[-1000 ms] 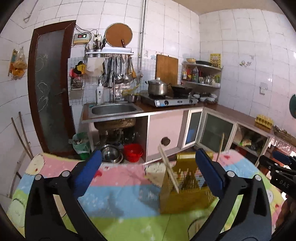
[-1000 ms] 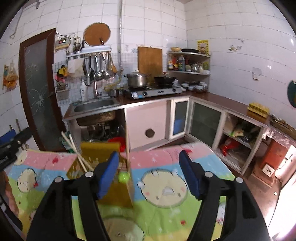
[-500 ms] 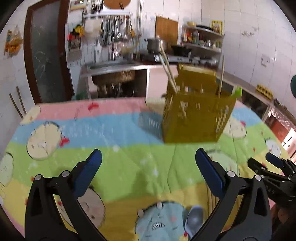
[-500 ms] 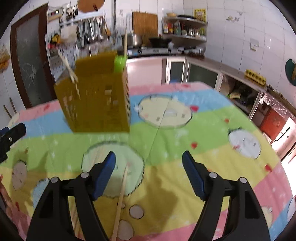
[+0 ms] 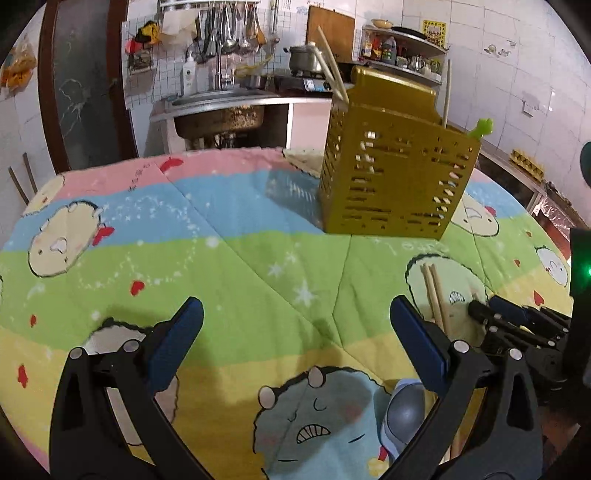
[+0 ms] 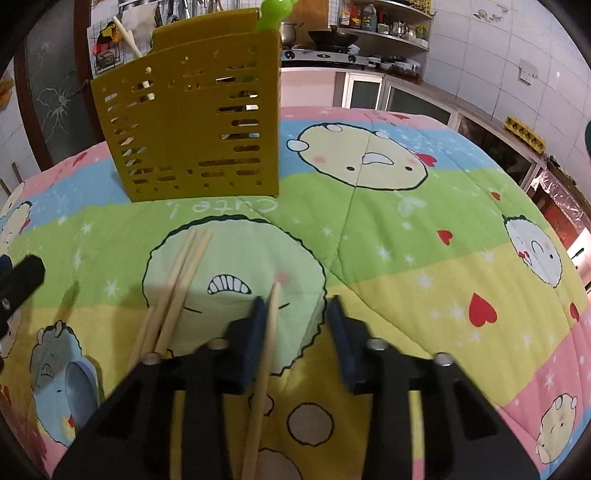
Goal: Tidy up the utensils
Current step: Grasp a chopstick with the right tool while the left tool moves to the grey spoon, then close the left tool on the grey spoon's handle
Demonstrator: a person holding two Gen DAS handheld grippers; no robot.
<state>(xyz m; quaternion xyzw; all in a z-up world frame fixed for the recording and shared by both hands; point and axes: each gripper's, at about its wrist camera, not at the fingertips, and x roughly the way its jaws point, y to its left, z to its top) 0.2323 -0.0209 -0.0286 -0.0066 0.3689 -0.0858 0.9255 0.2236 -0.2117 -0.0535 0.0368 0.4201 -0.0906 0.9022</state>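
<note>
A yellow slotted utensil holder (image 5: 391, 177) (image 6: 192, 122) stands on the cartoon-print cloth, with chopsticks (image 5: 330, 70) and a green-topped utensil (image 6: 275, 13) sticking out of it. A pair of wooden chopsticks (image 6: 181, 280) (image 5: 436, 295) lies in front of it. A single chopstick (image 6: 267, 332) lies between the jaws of my right gripper (image 6: 295, 310), beside the left pad. Those jaws are closing, and a gap remains on the chopstick's right side. My left gripper (image 5: 295, 321) hangs wide open over bare cloth. A blue-grey spoon (image 5: 402, 413) (image 6: 79, 380) lies by its right finger.
The quilted cloth (image 6: 424, 229) covers the whole table and drops off at its far edges. The right gripper's tip (image 5: 517, 321) shows at the right of the left wrist view. Behind are a sink (image 5: 221, 107), a stove and cabinets.
Both grippers have sunk toward the cloth and tipped downward, so the holder now looms closer. The right jaws have narrowed around the single chopstick. The left jaws stay wide.
</note>
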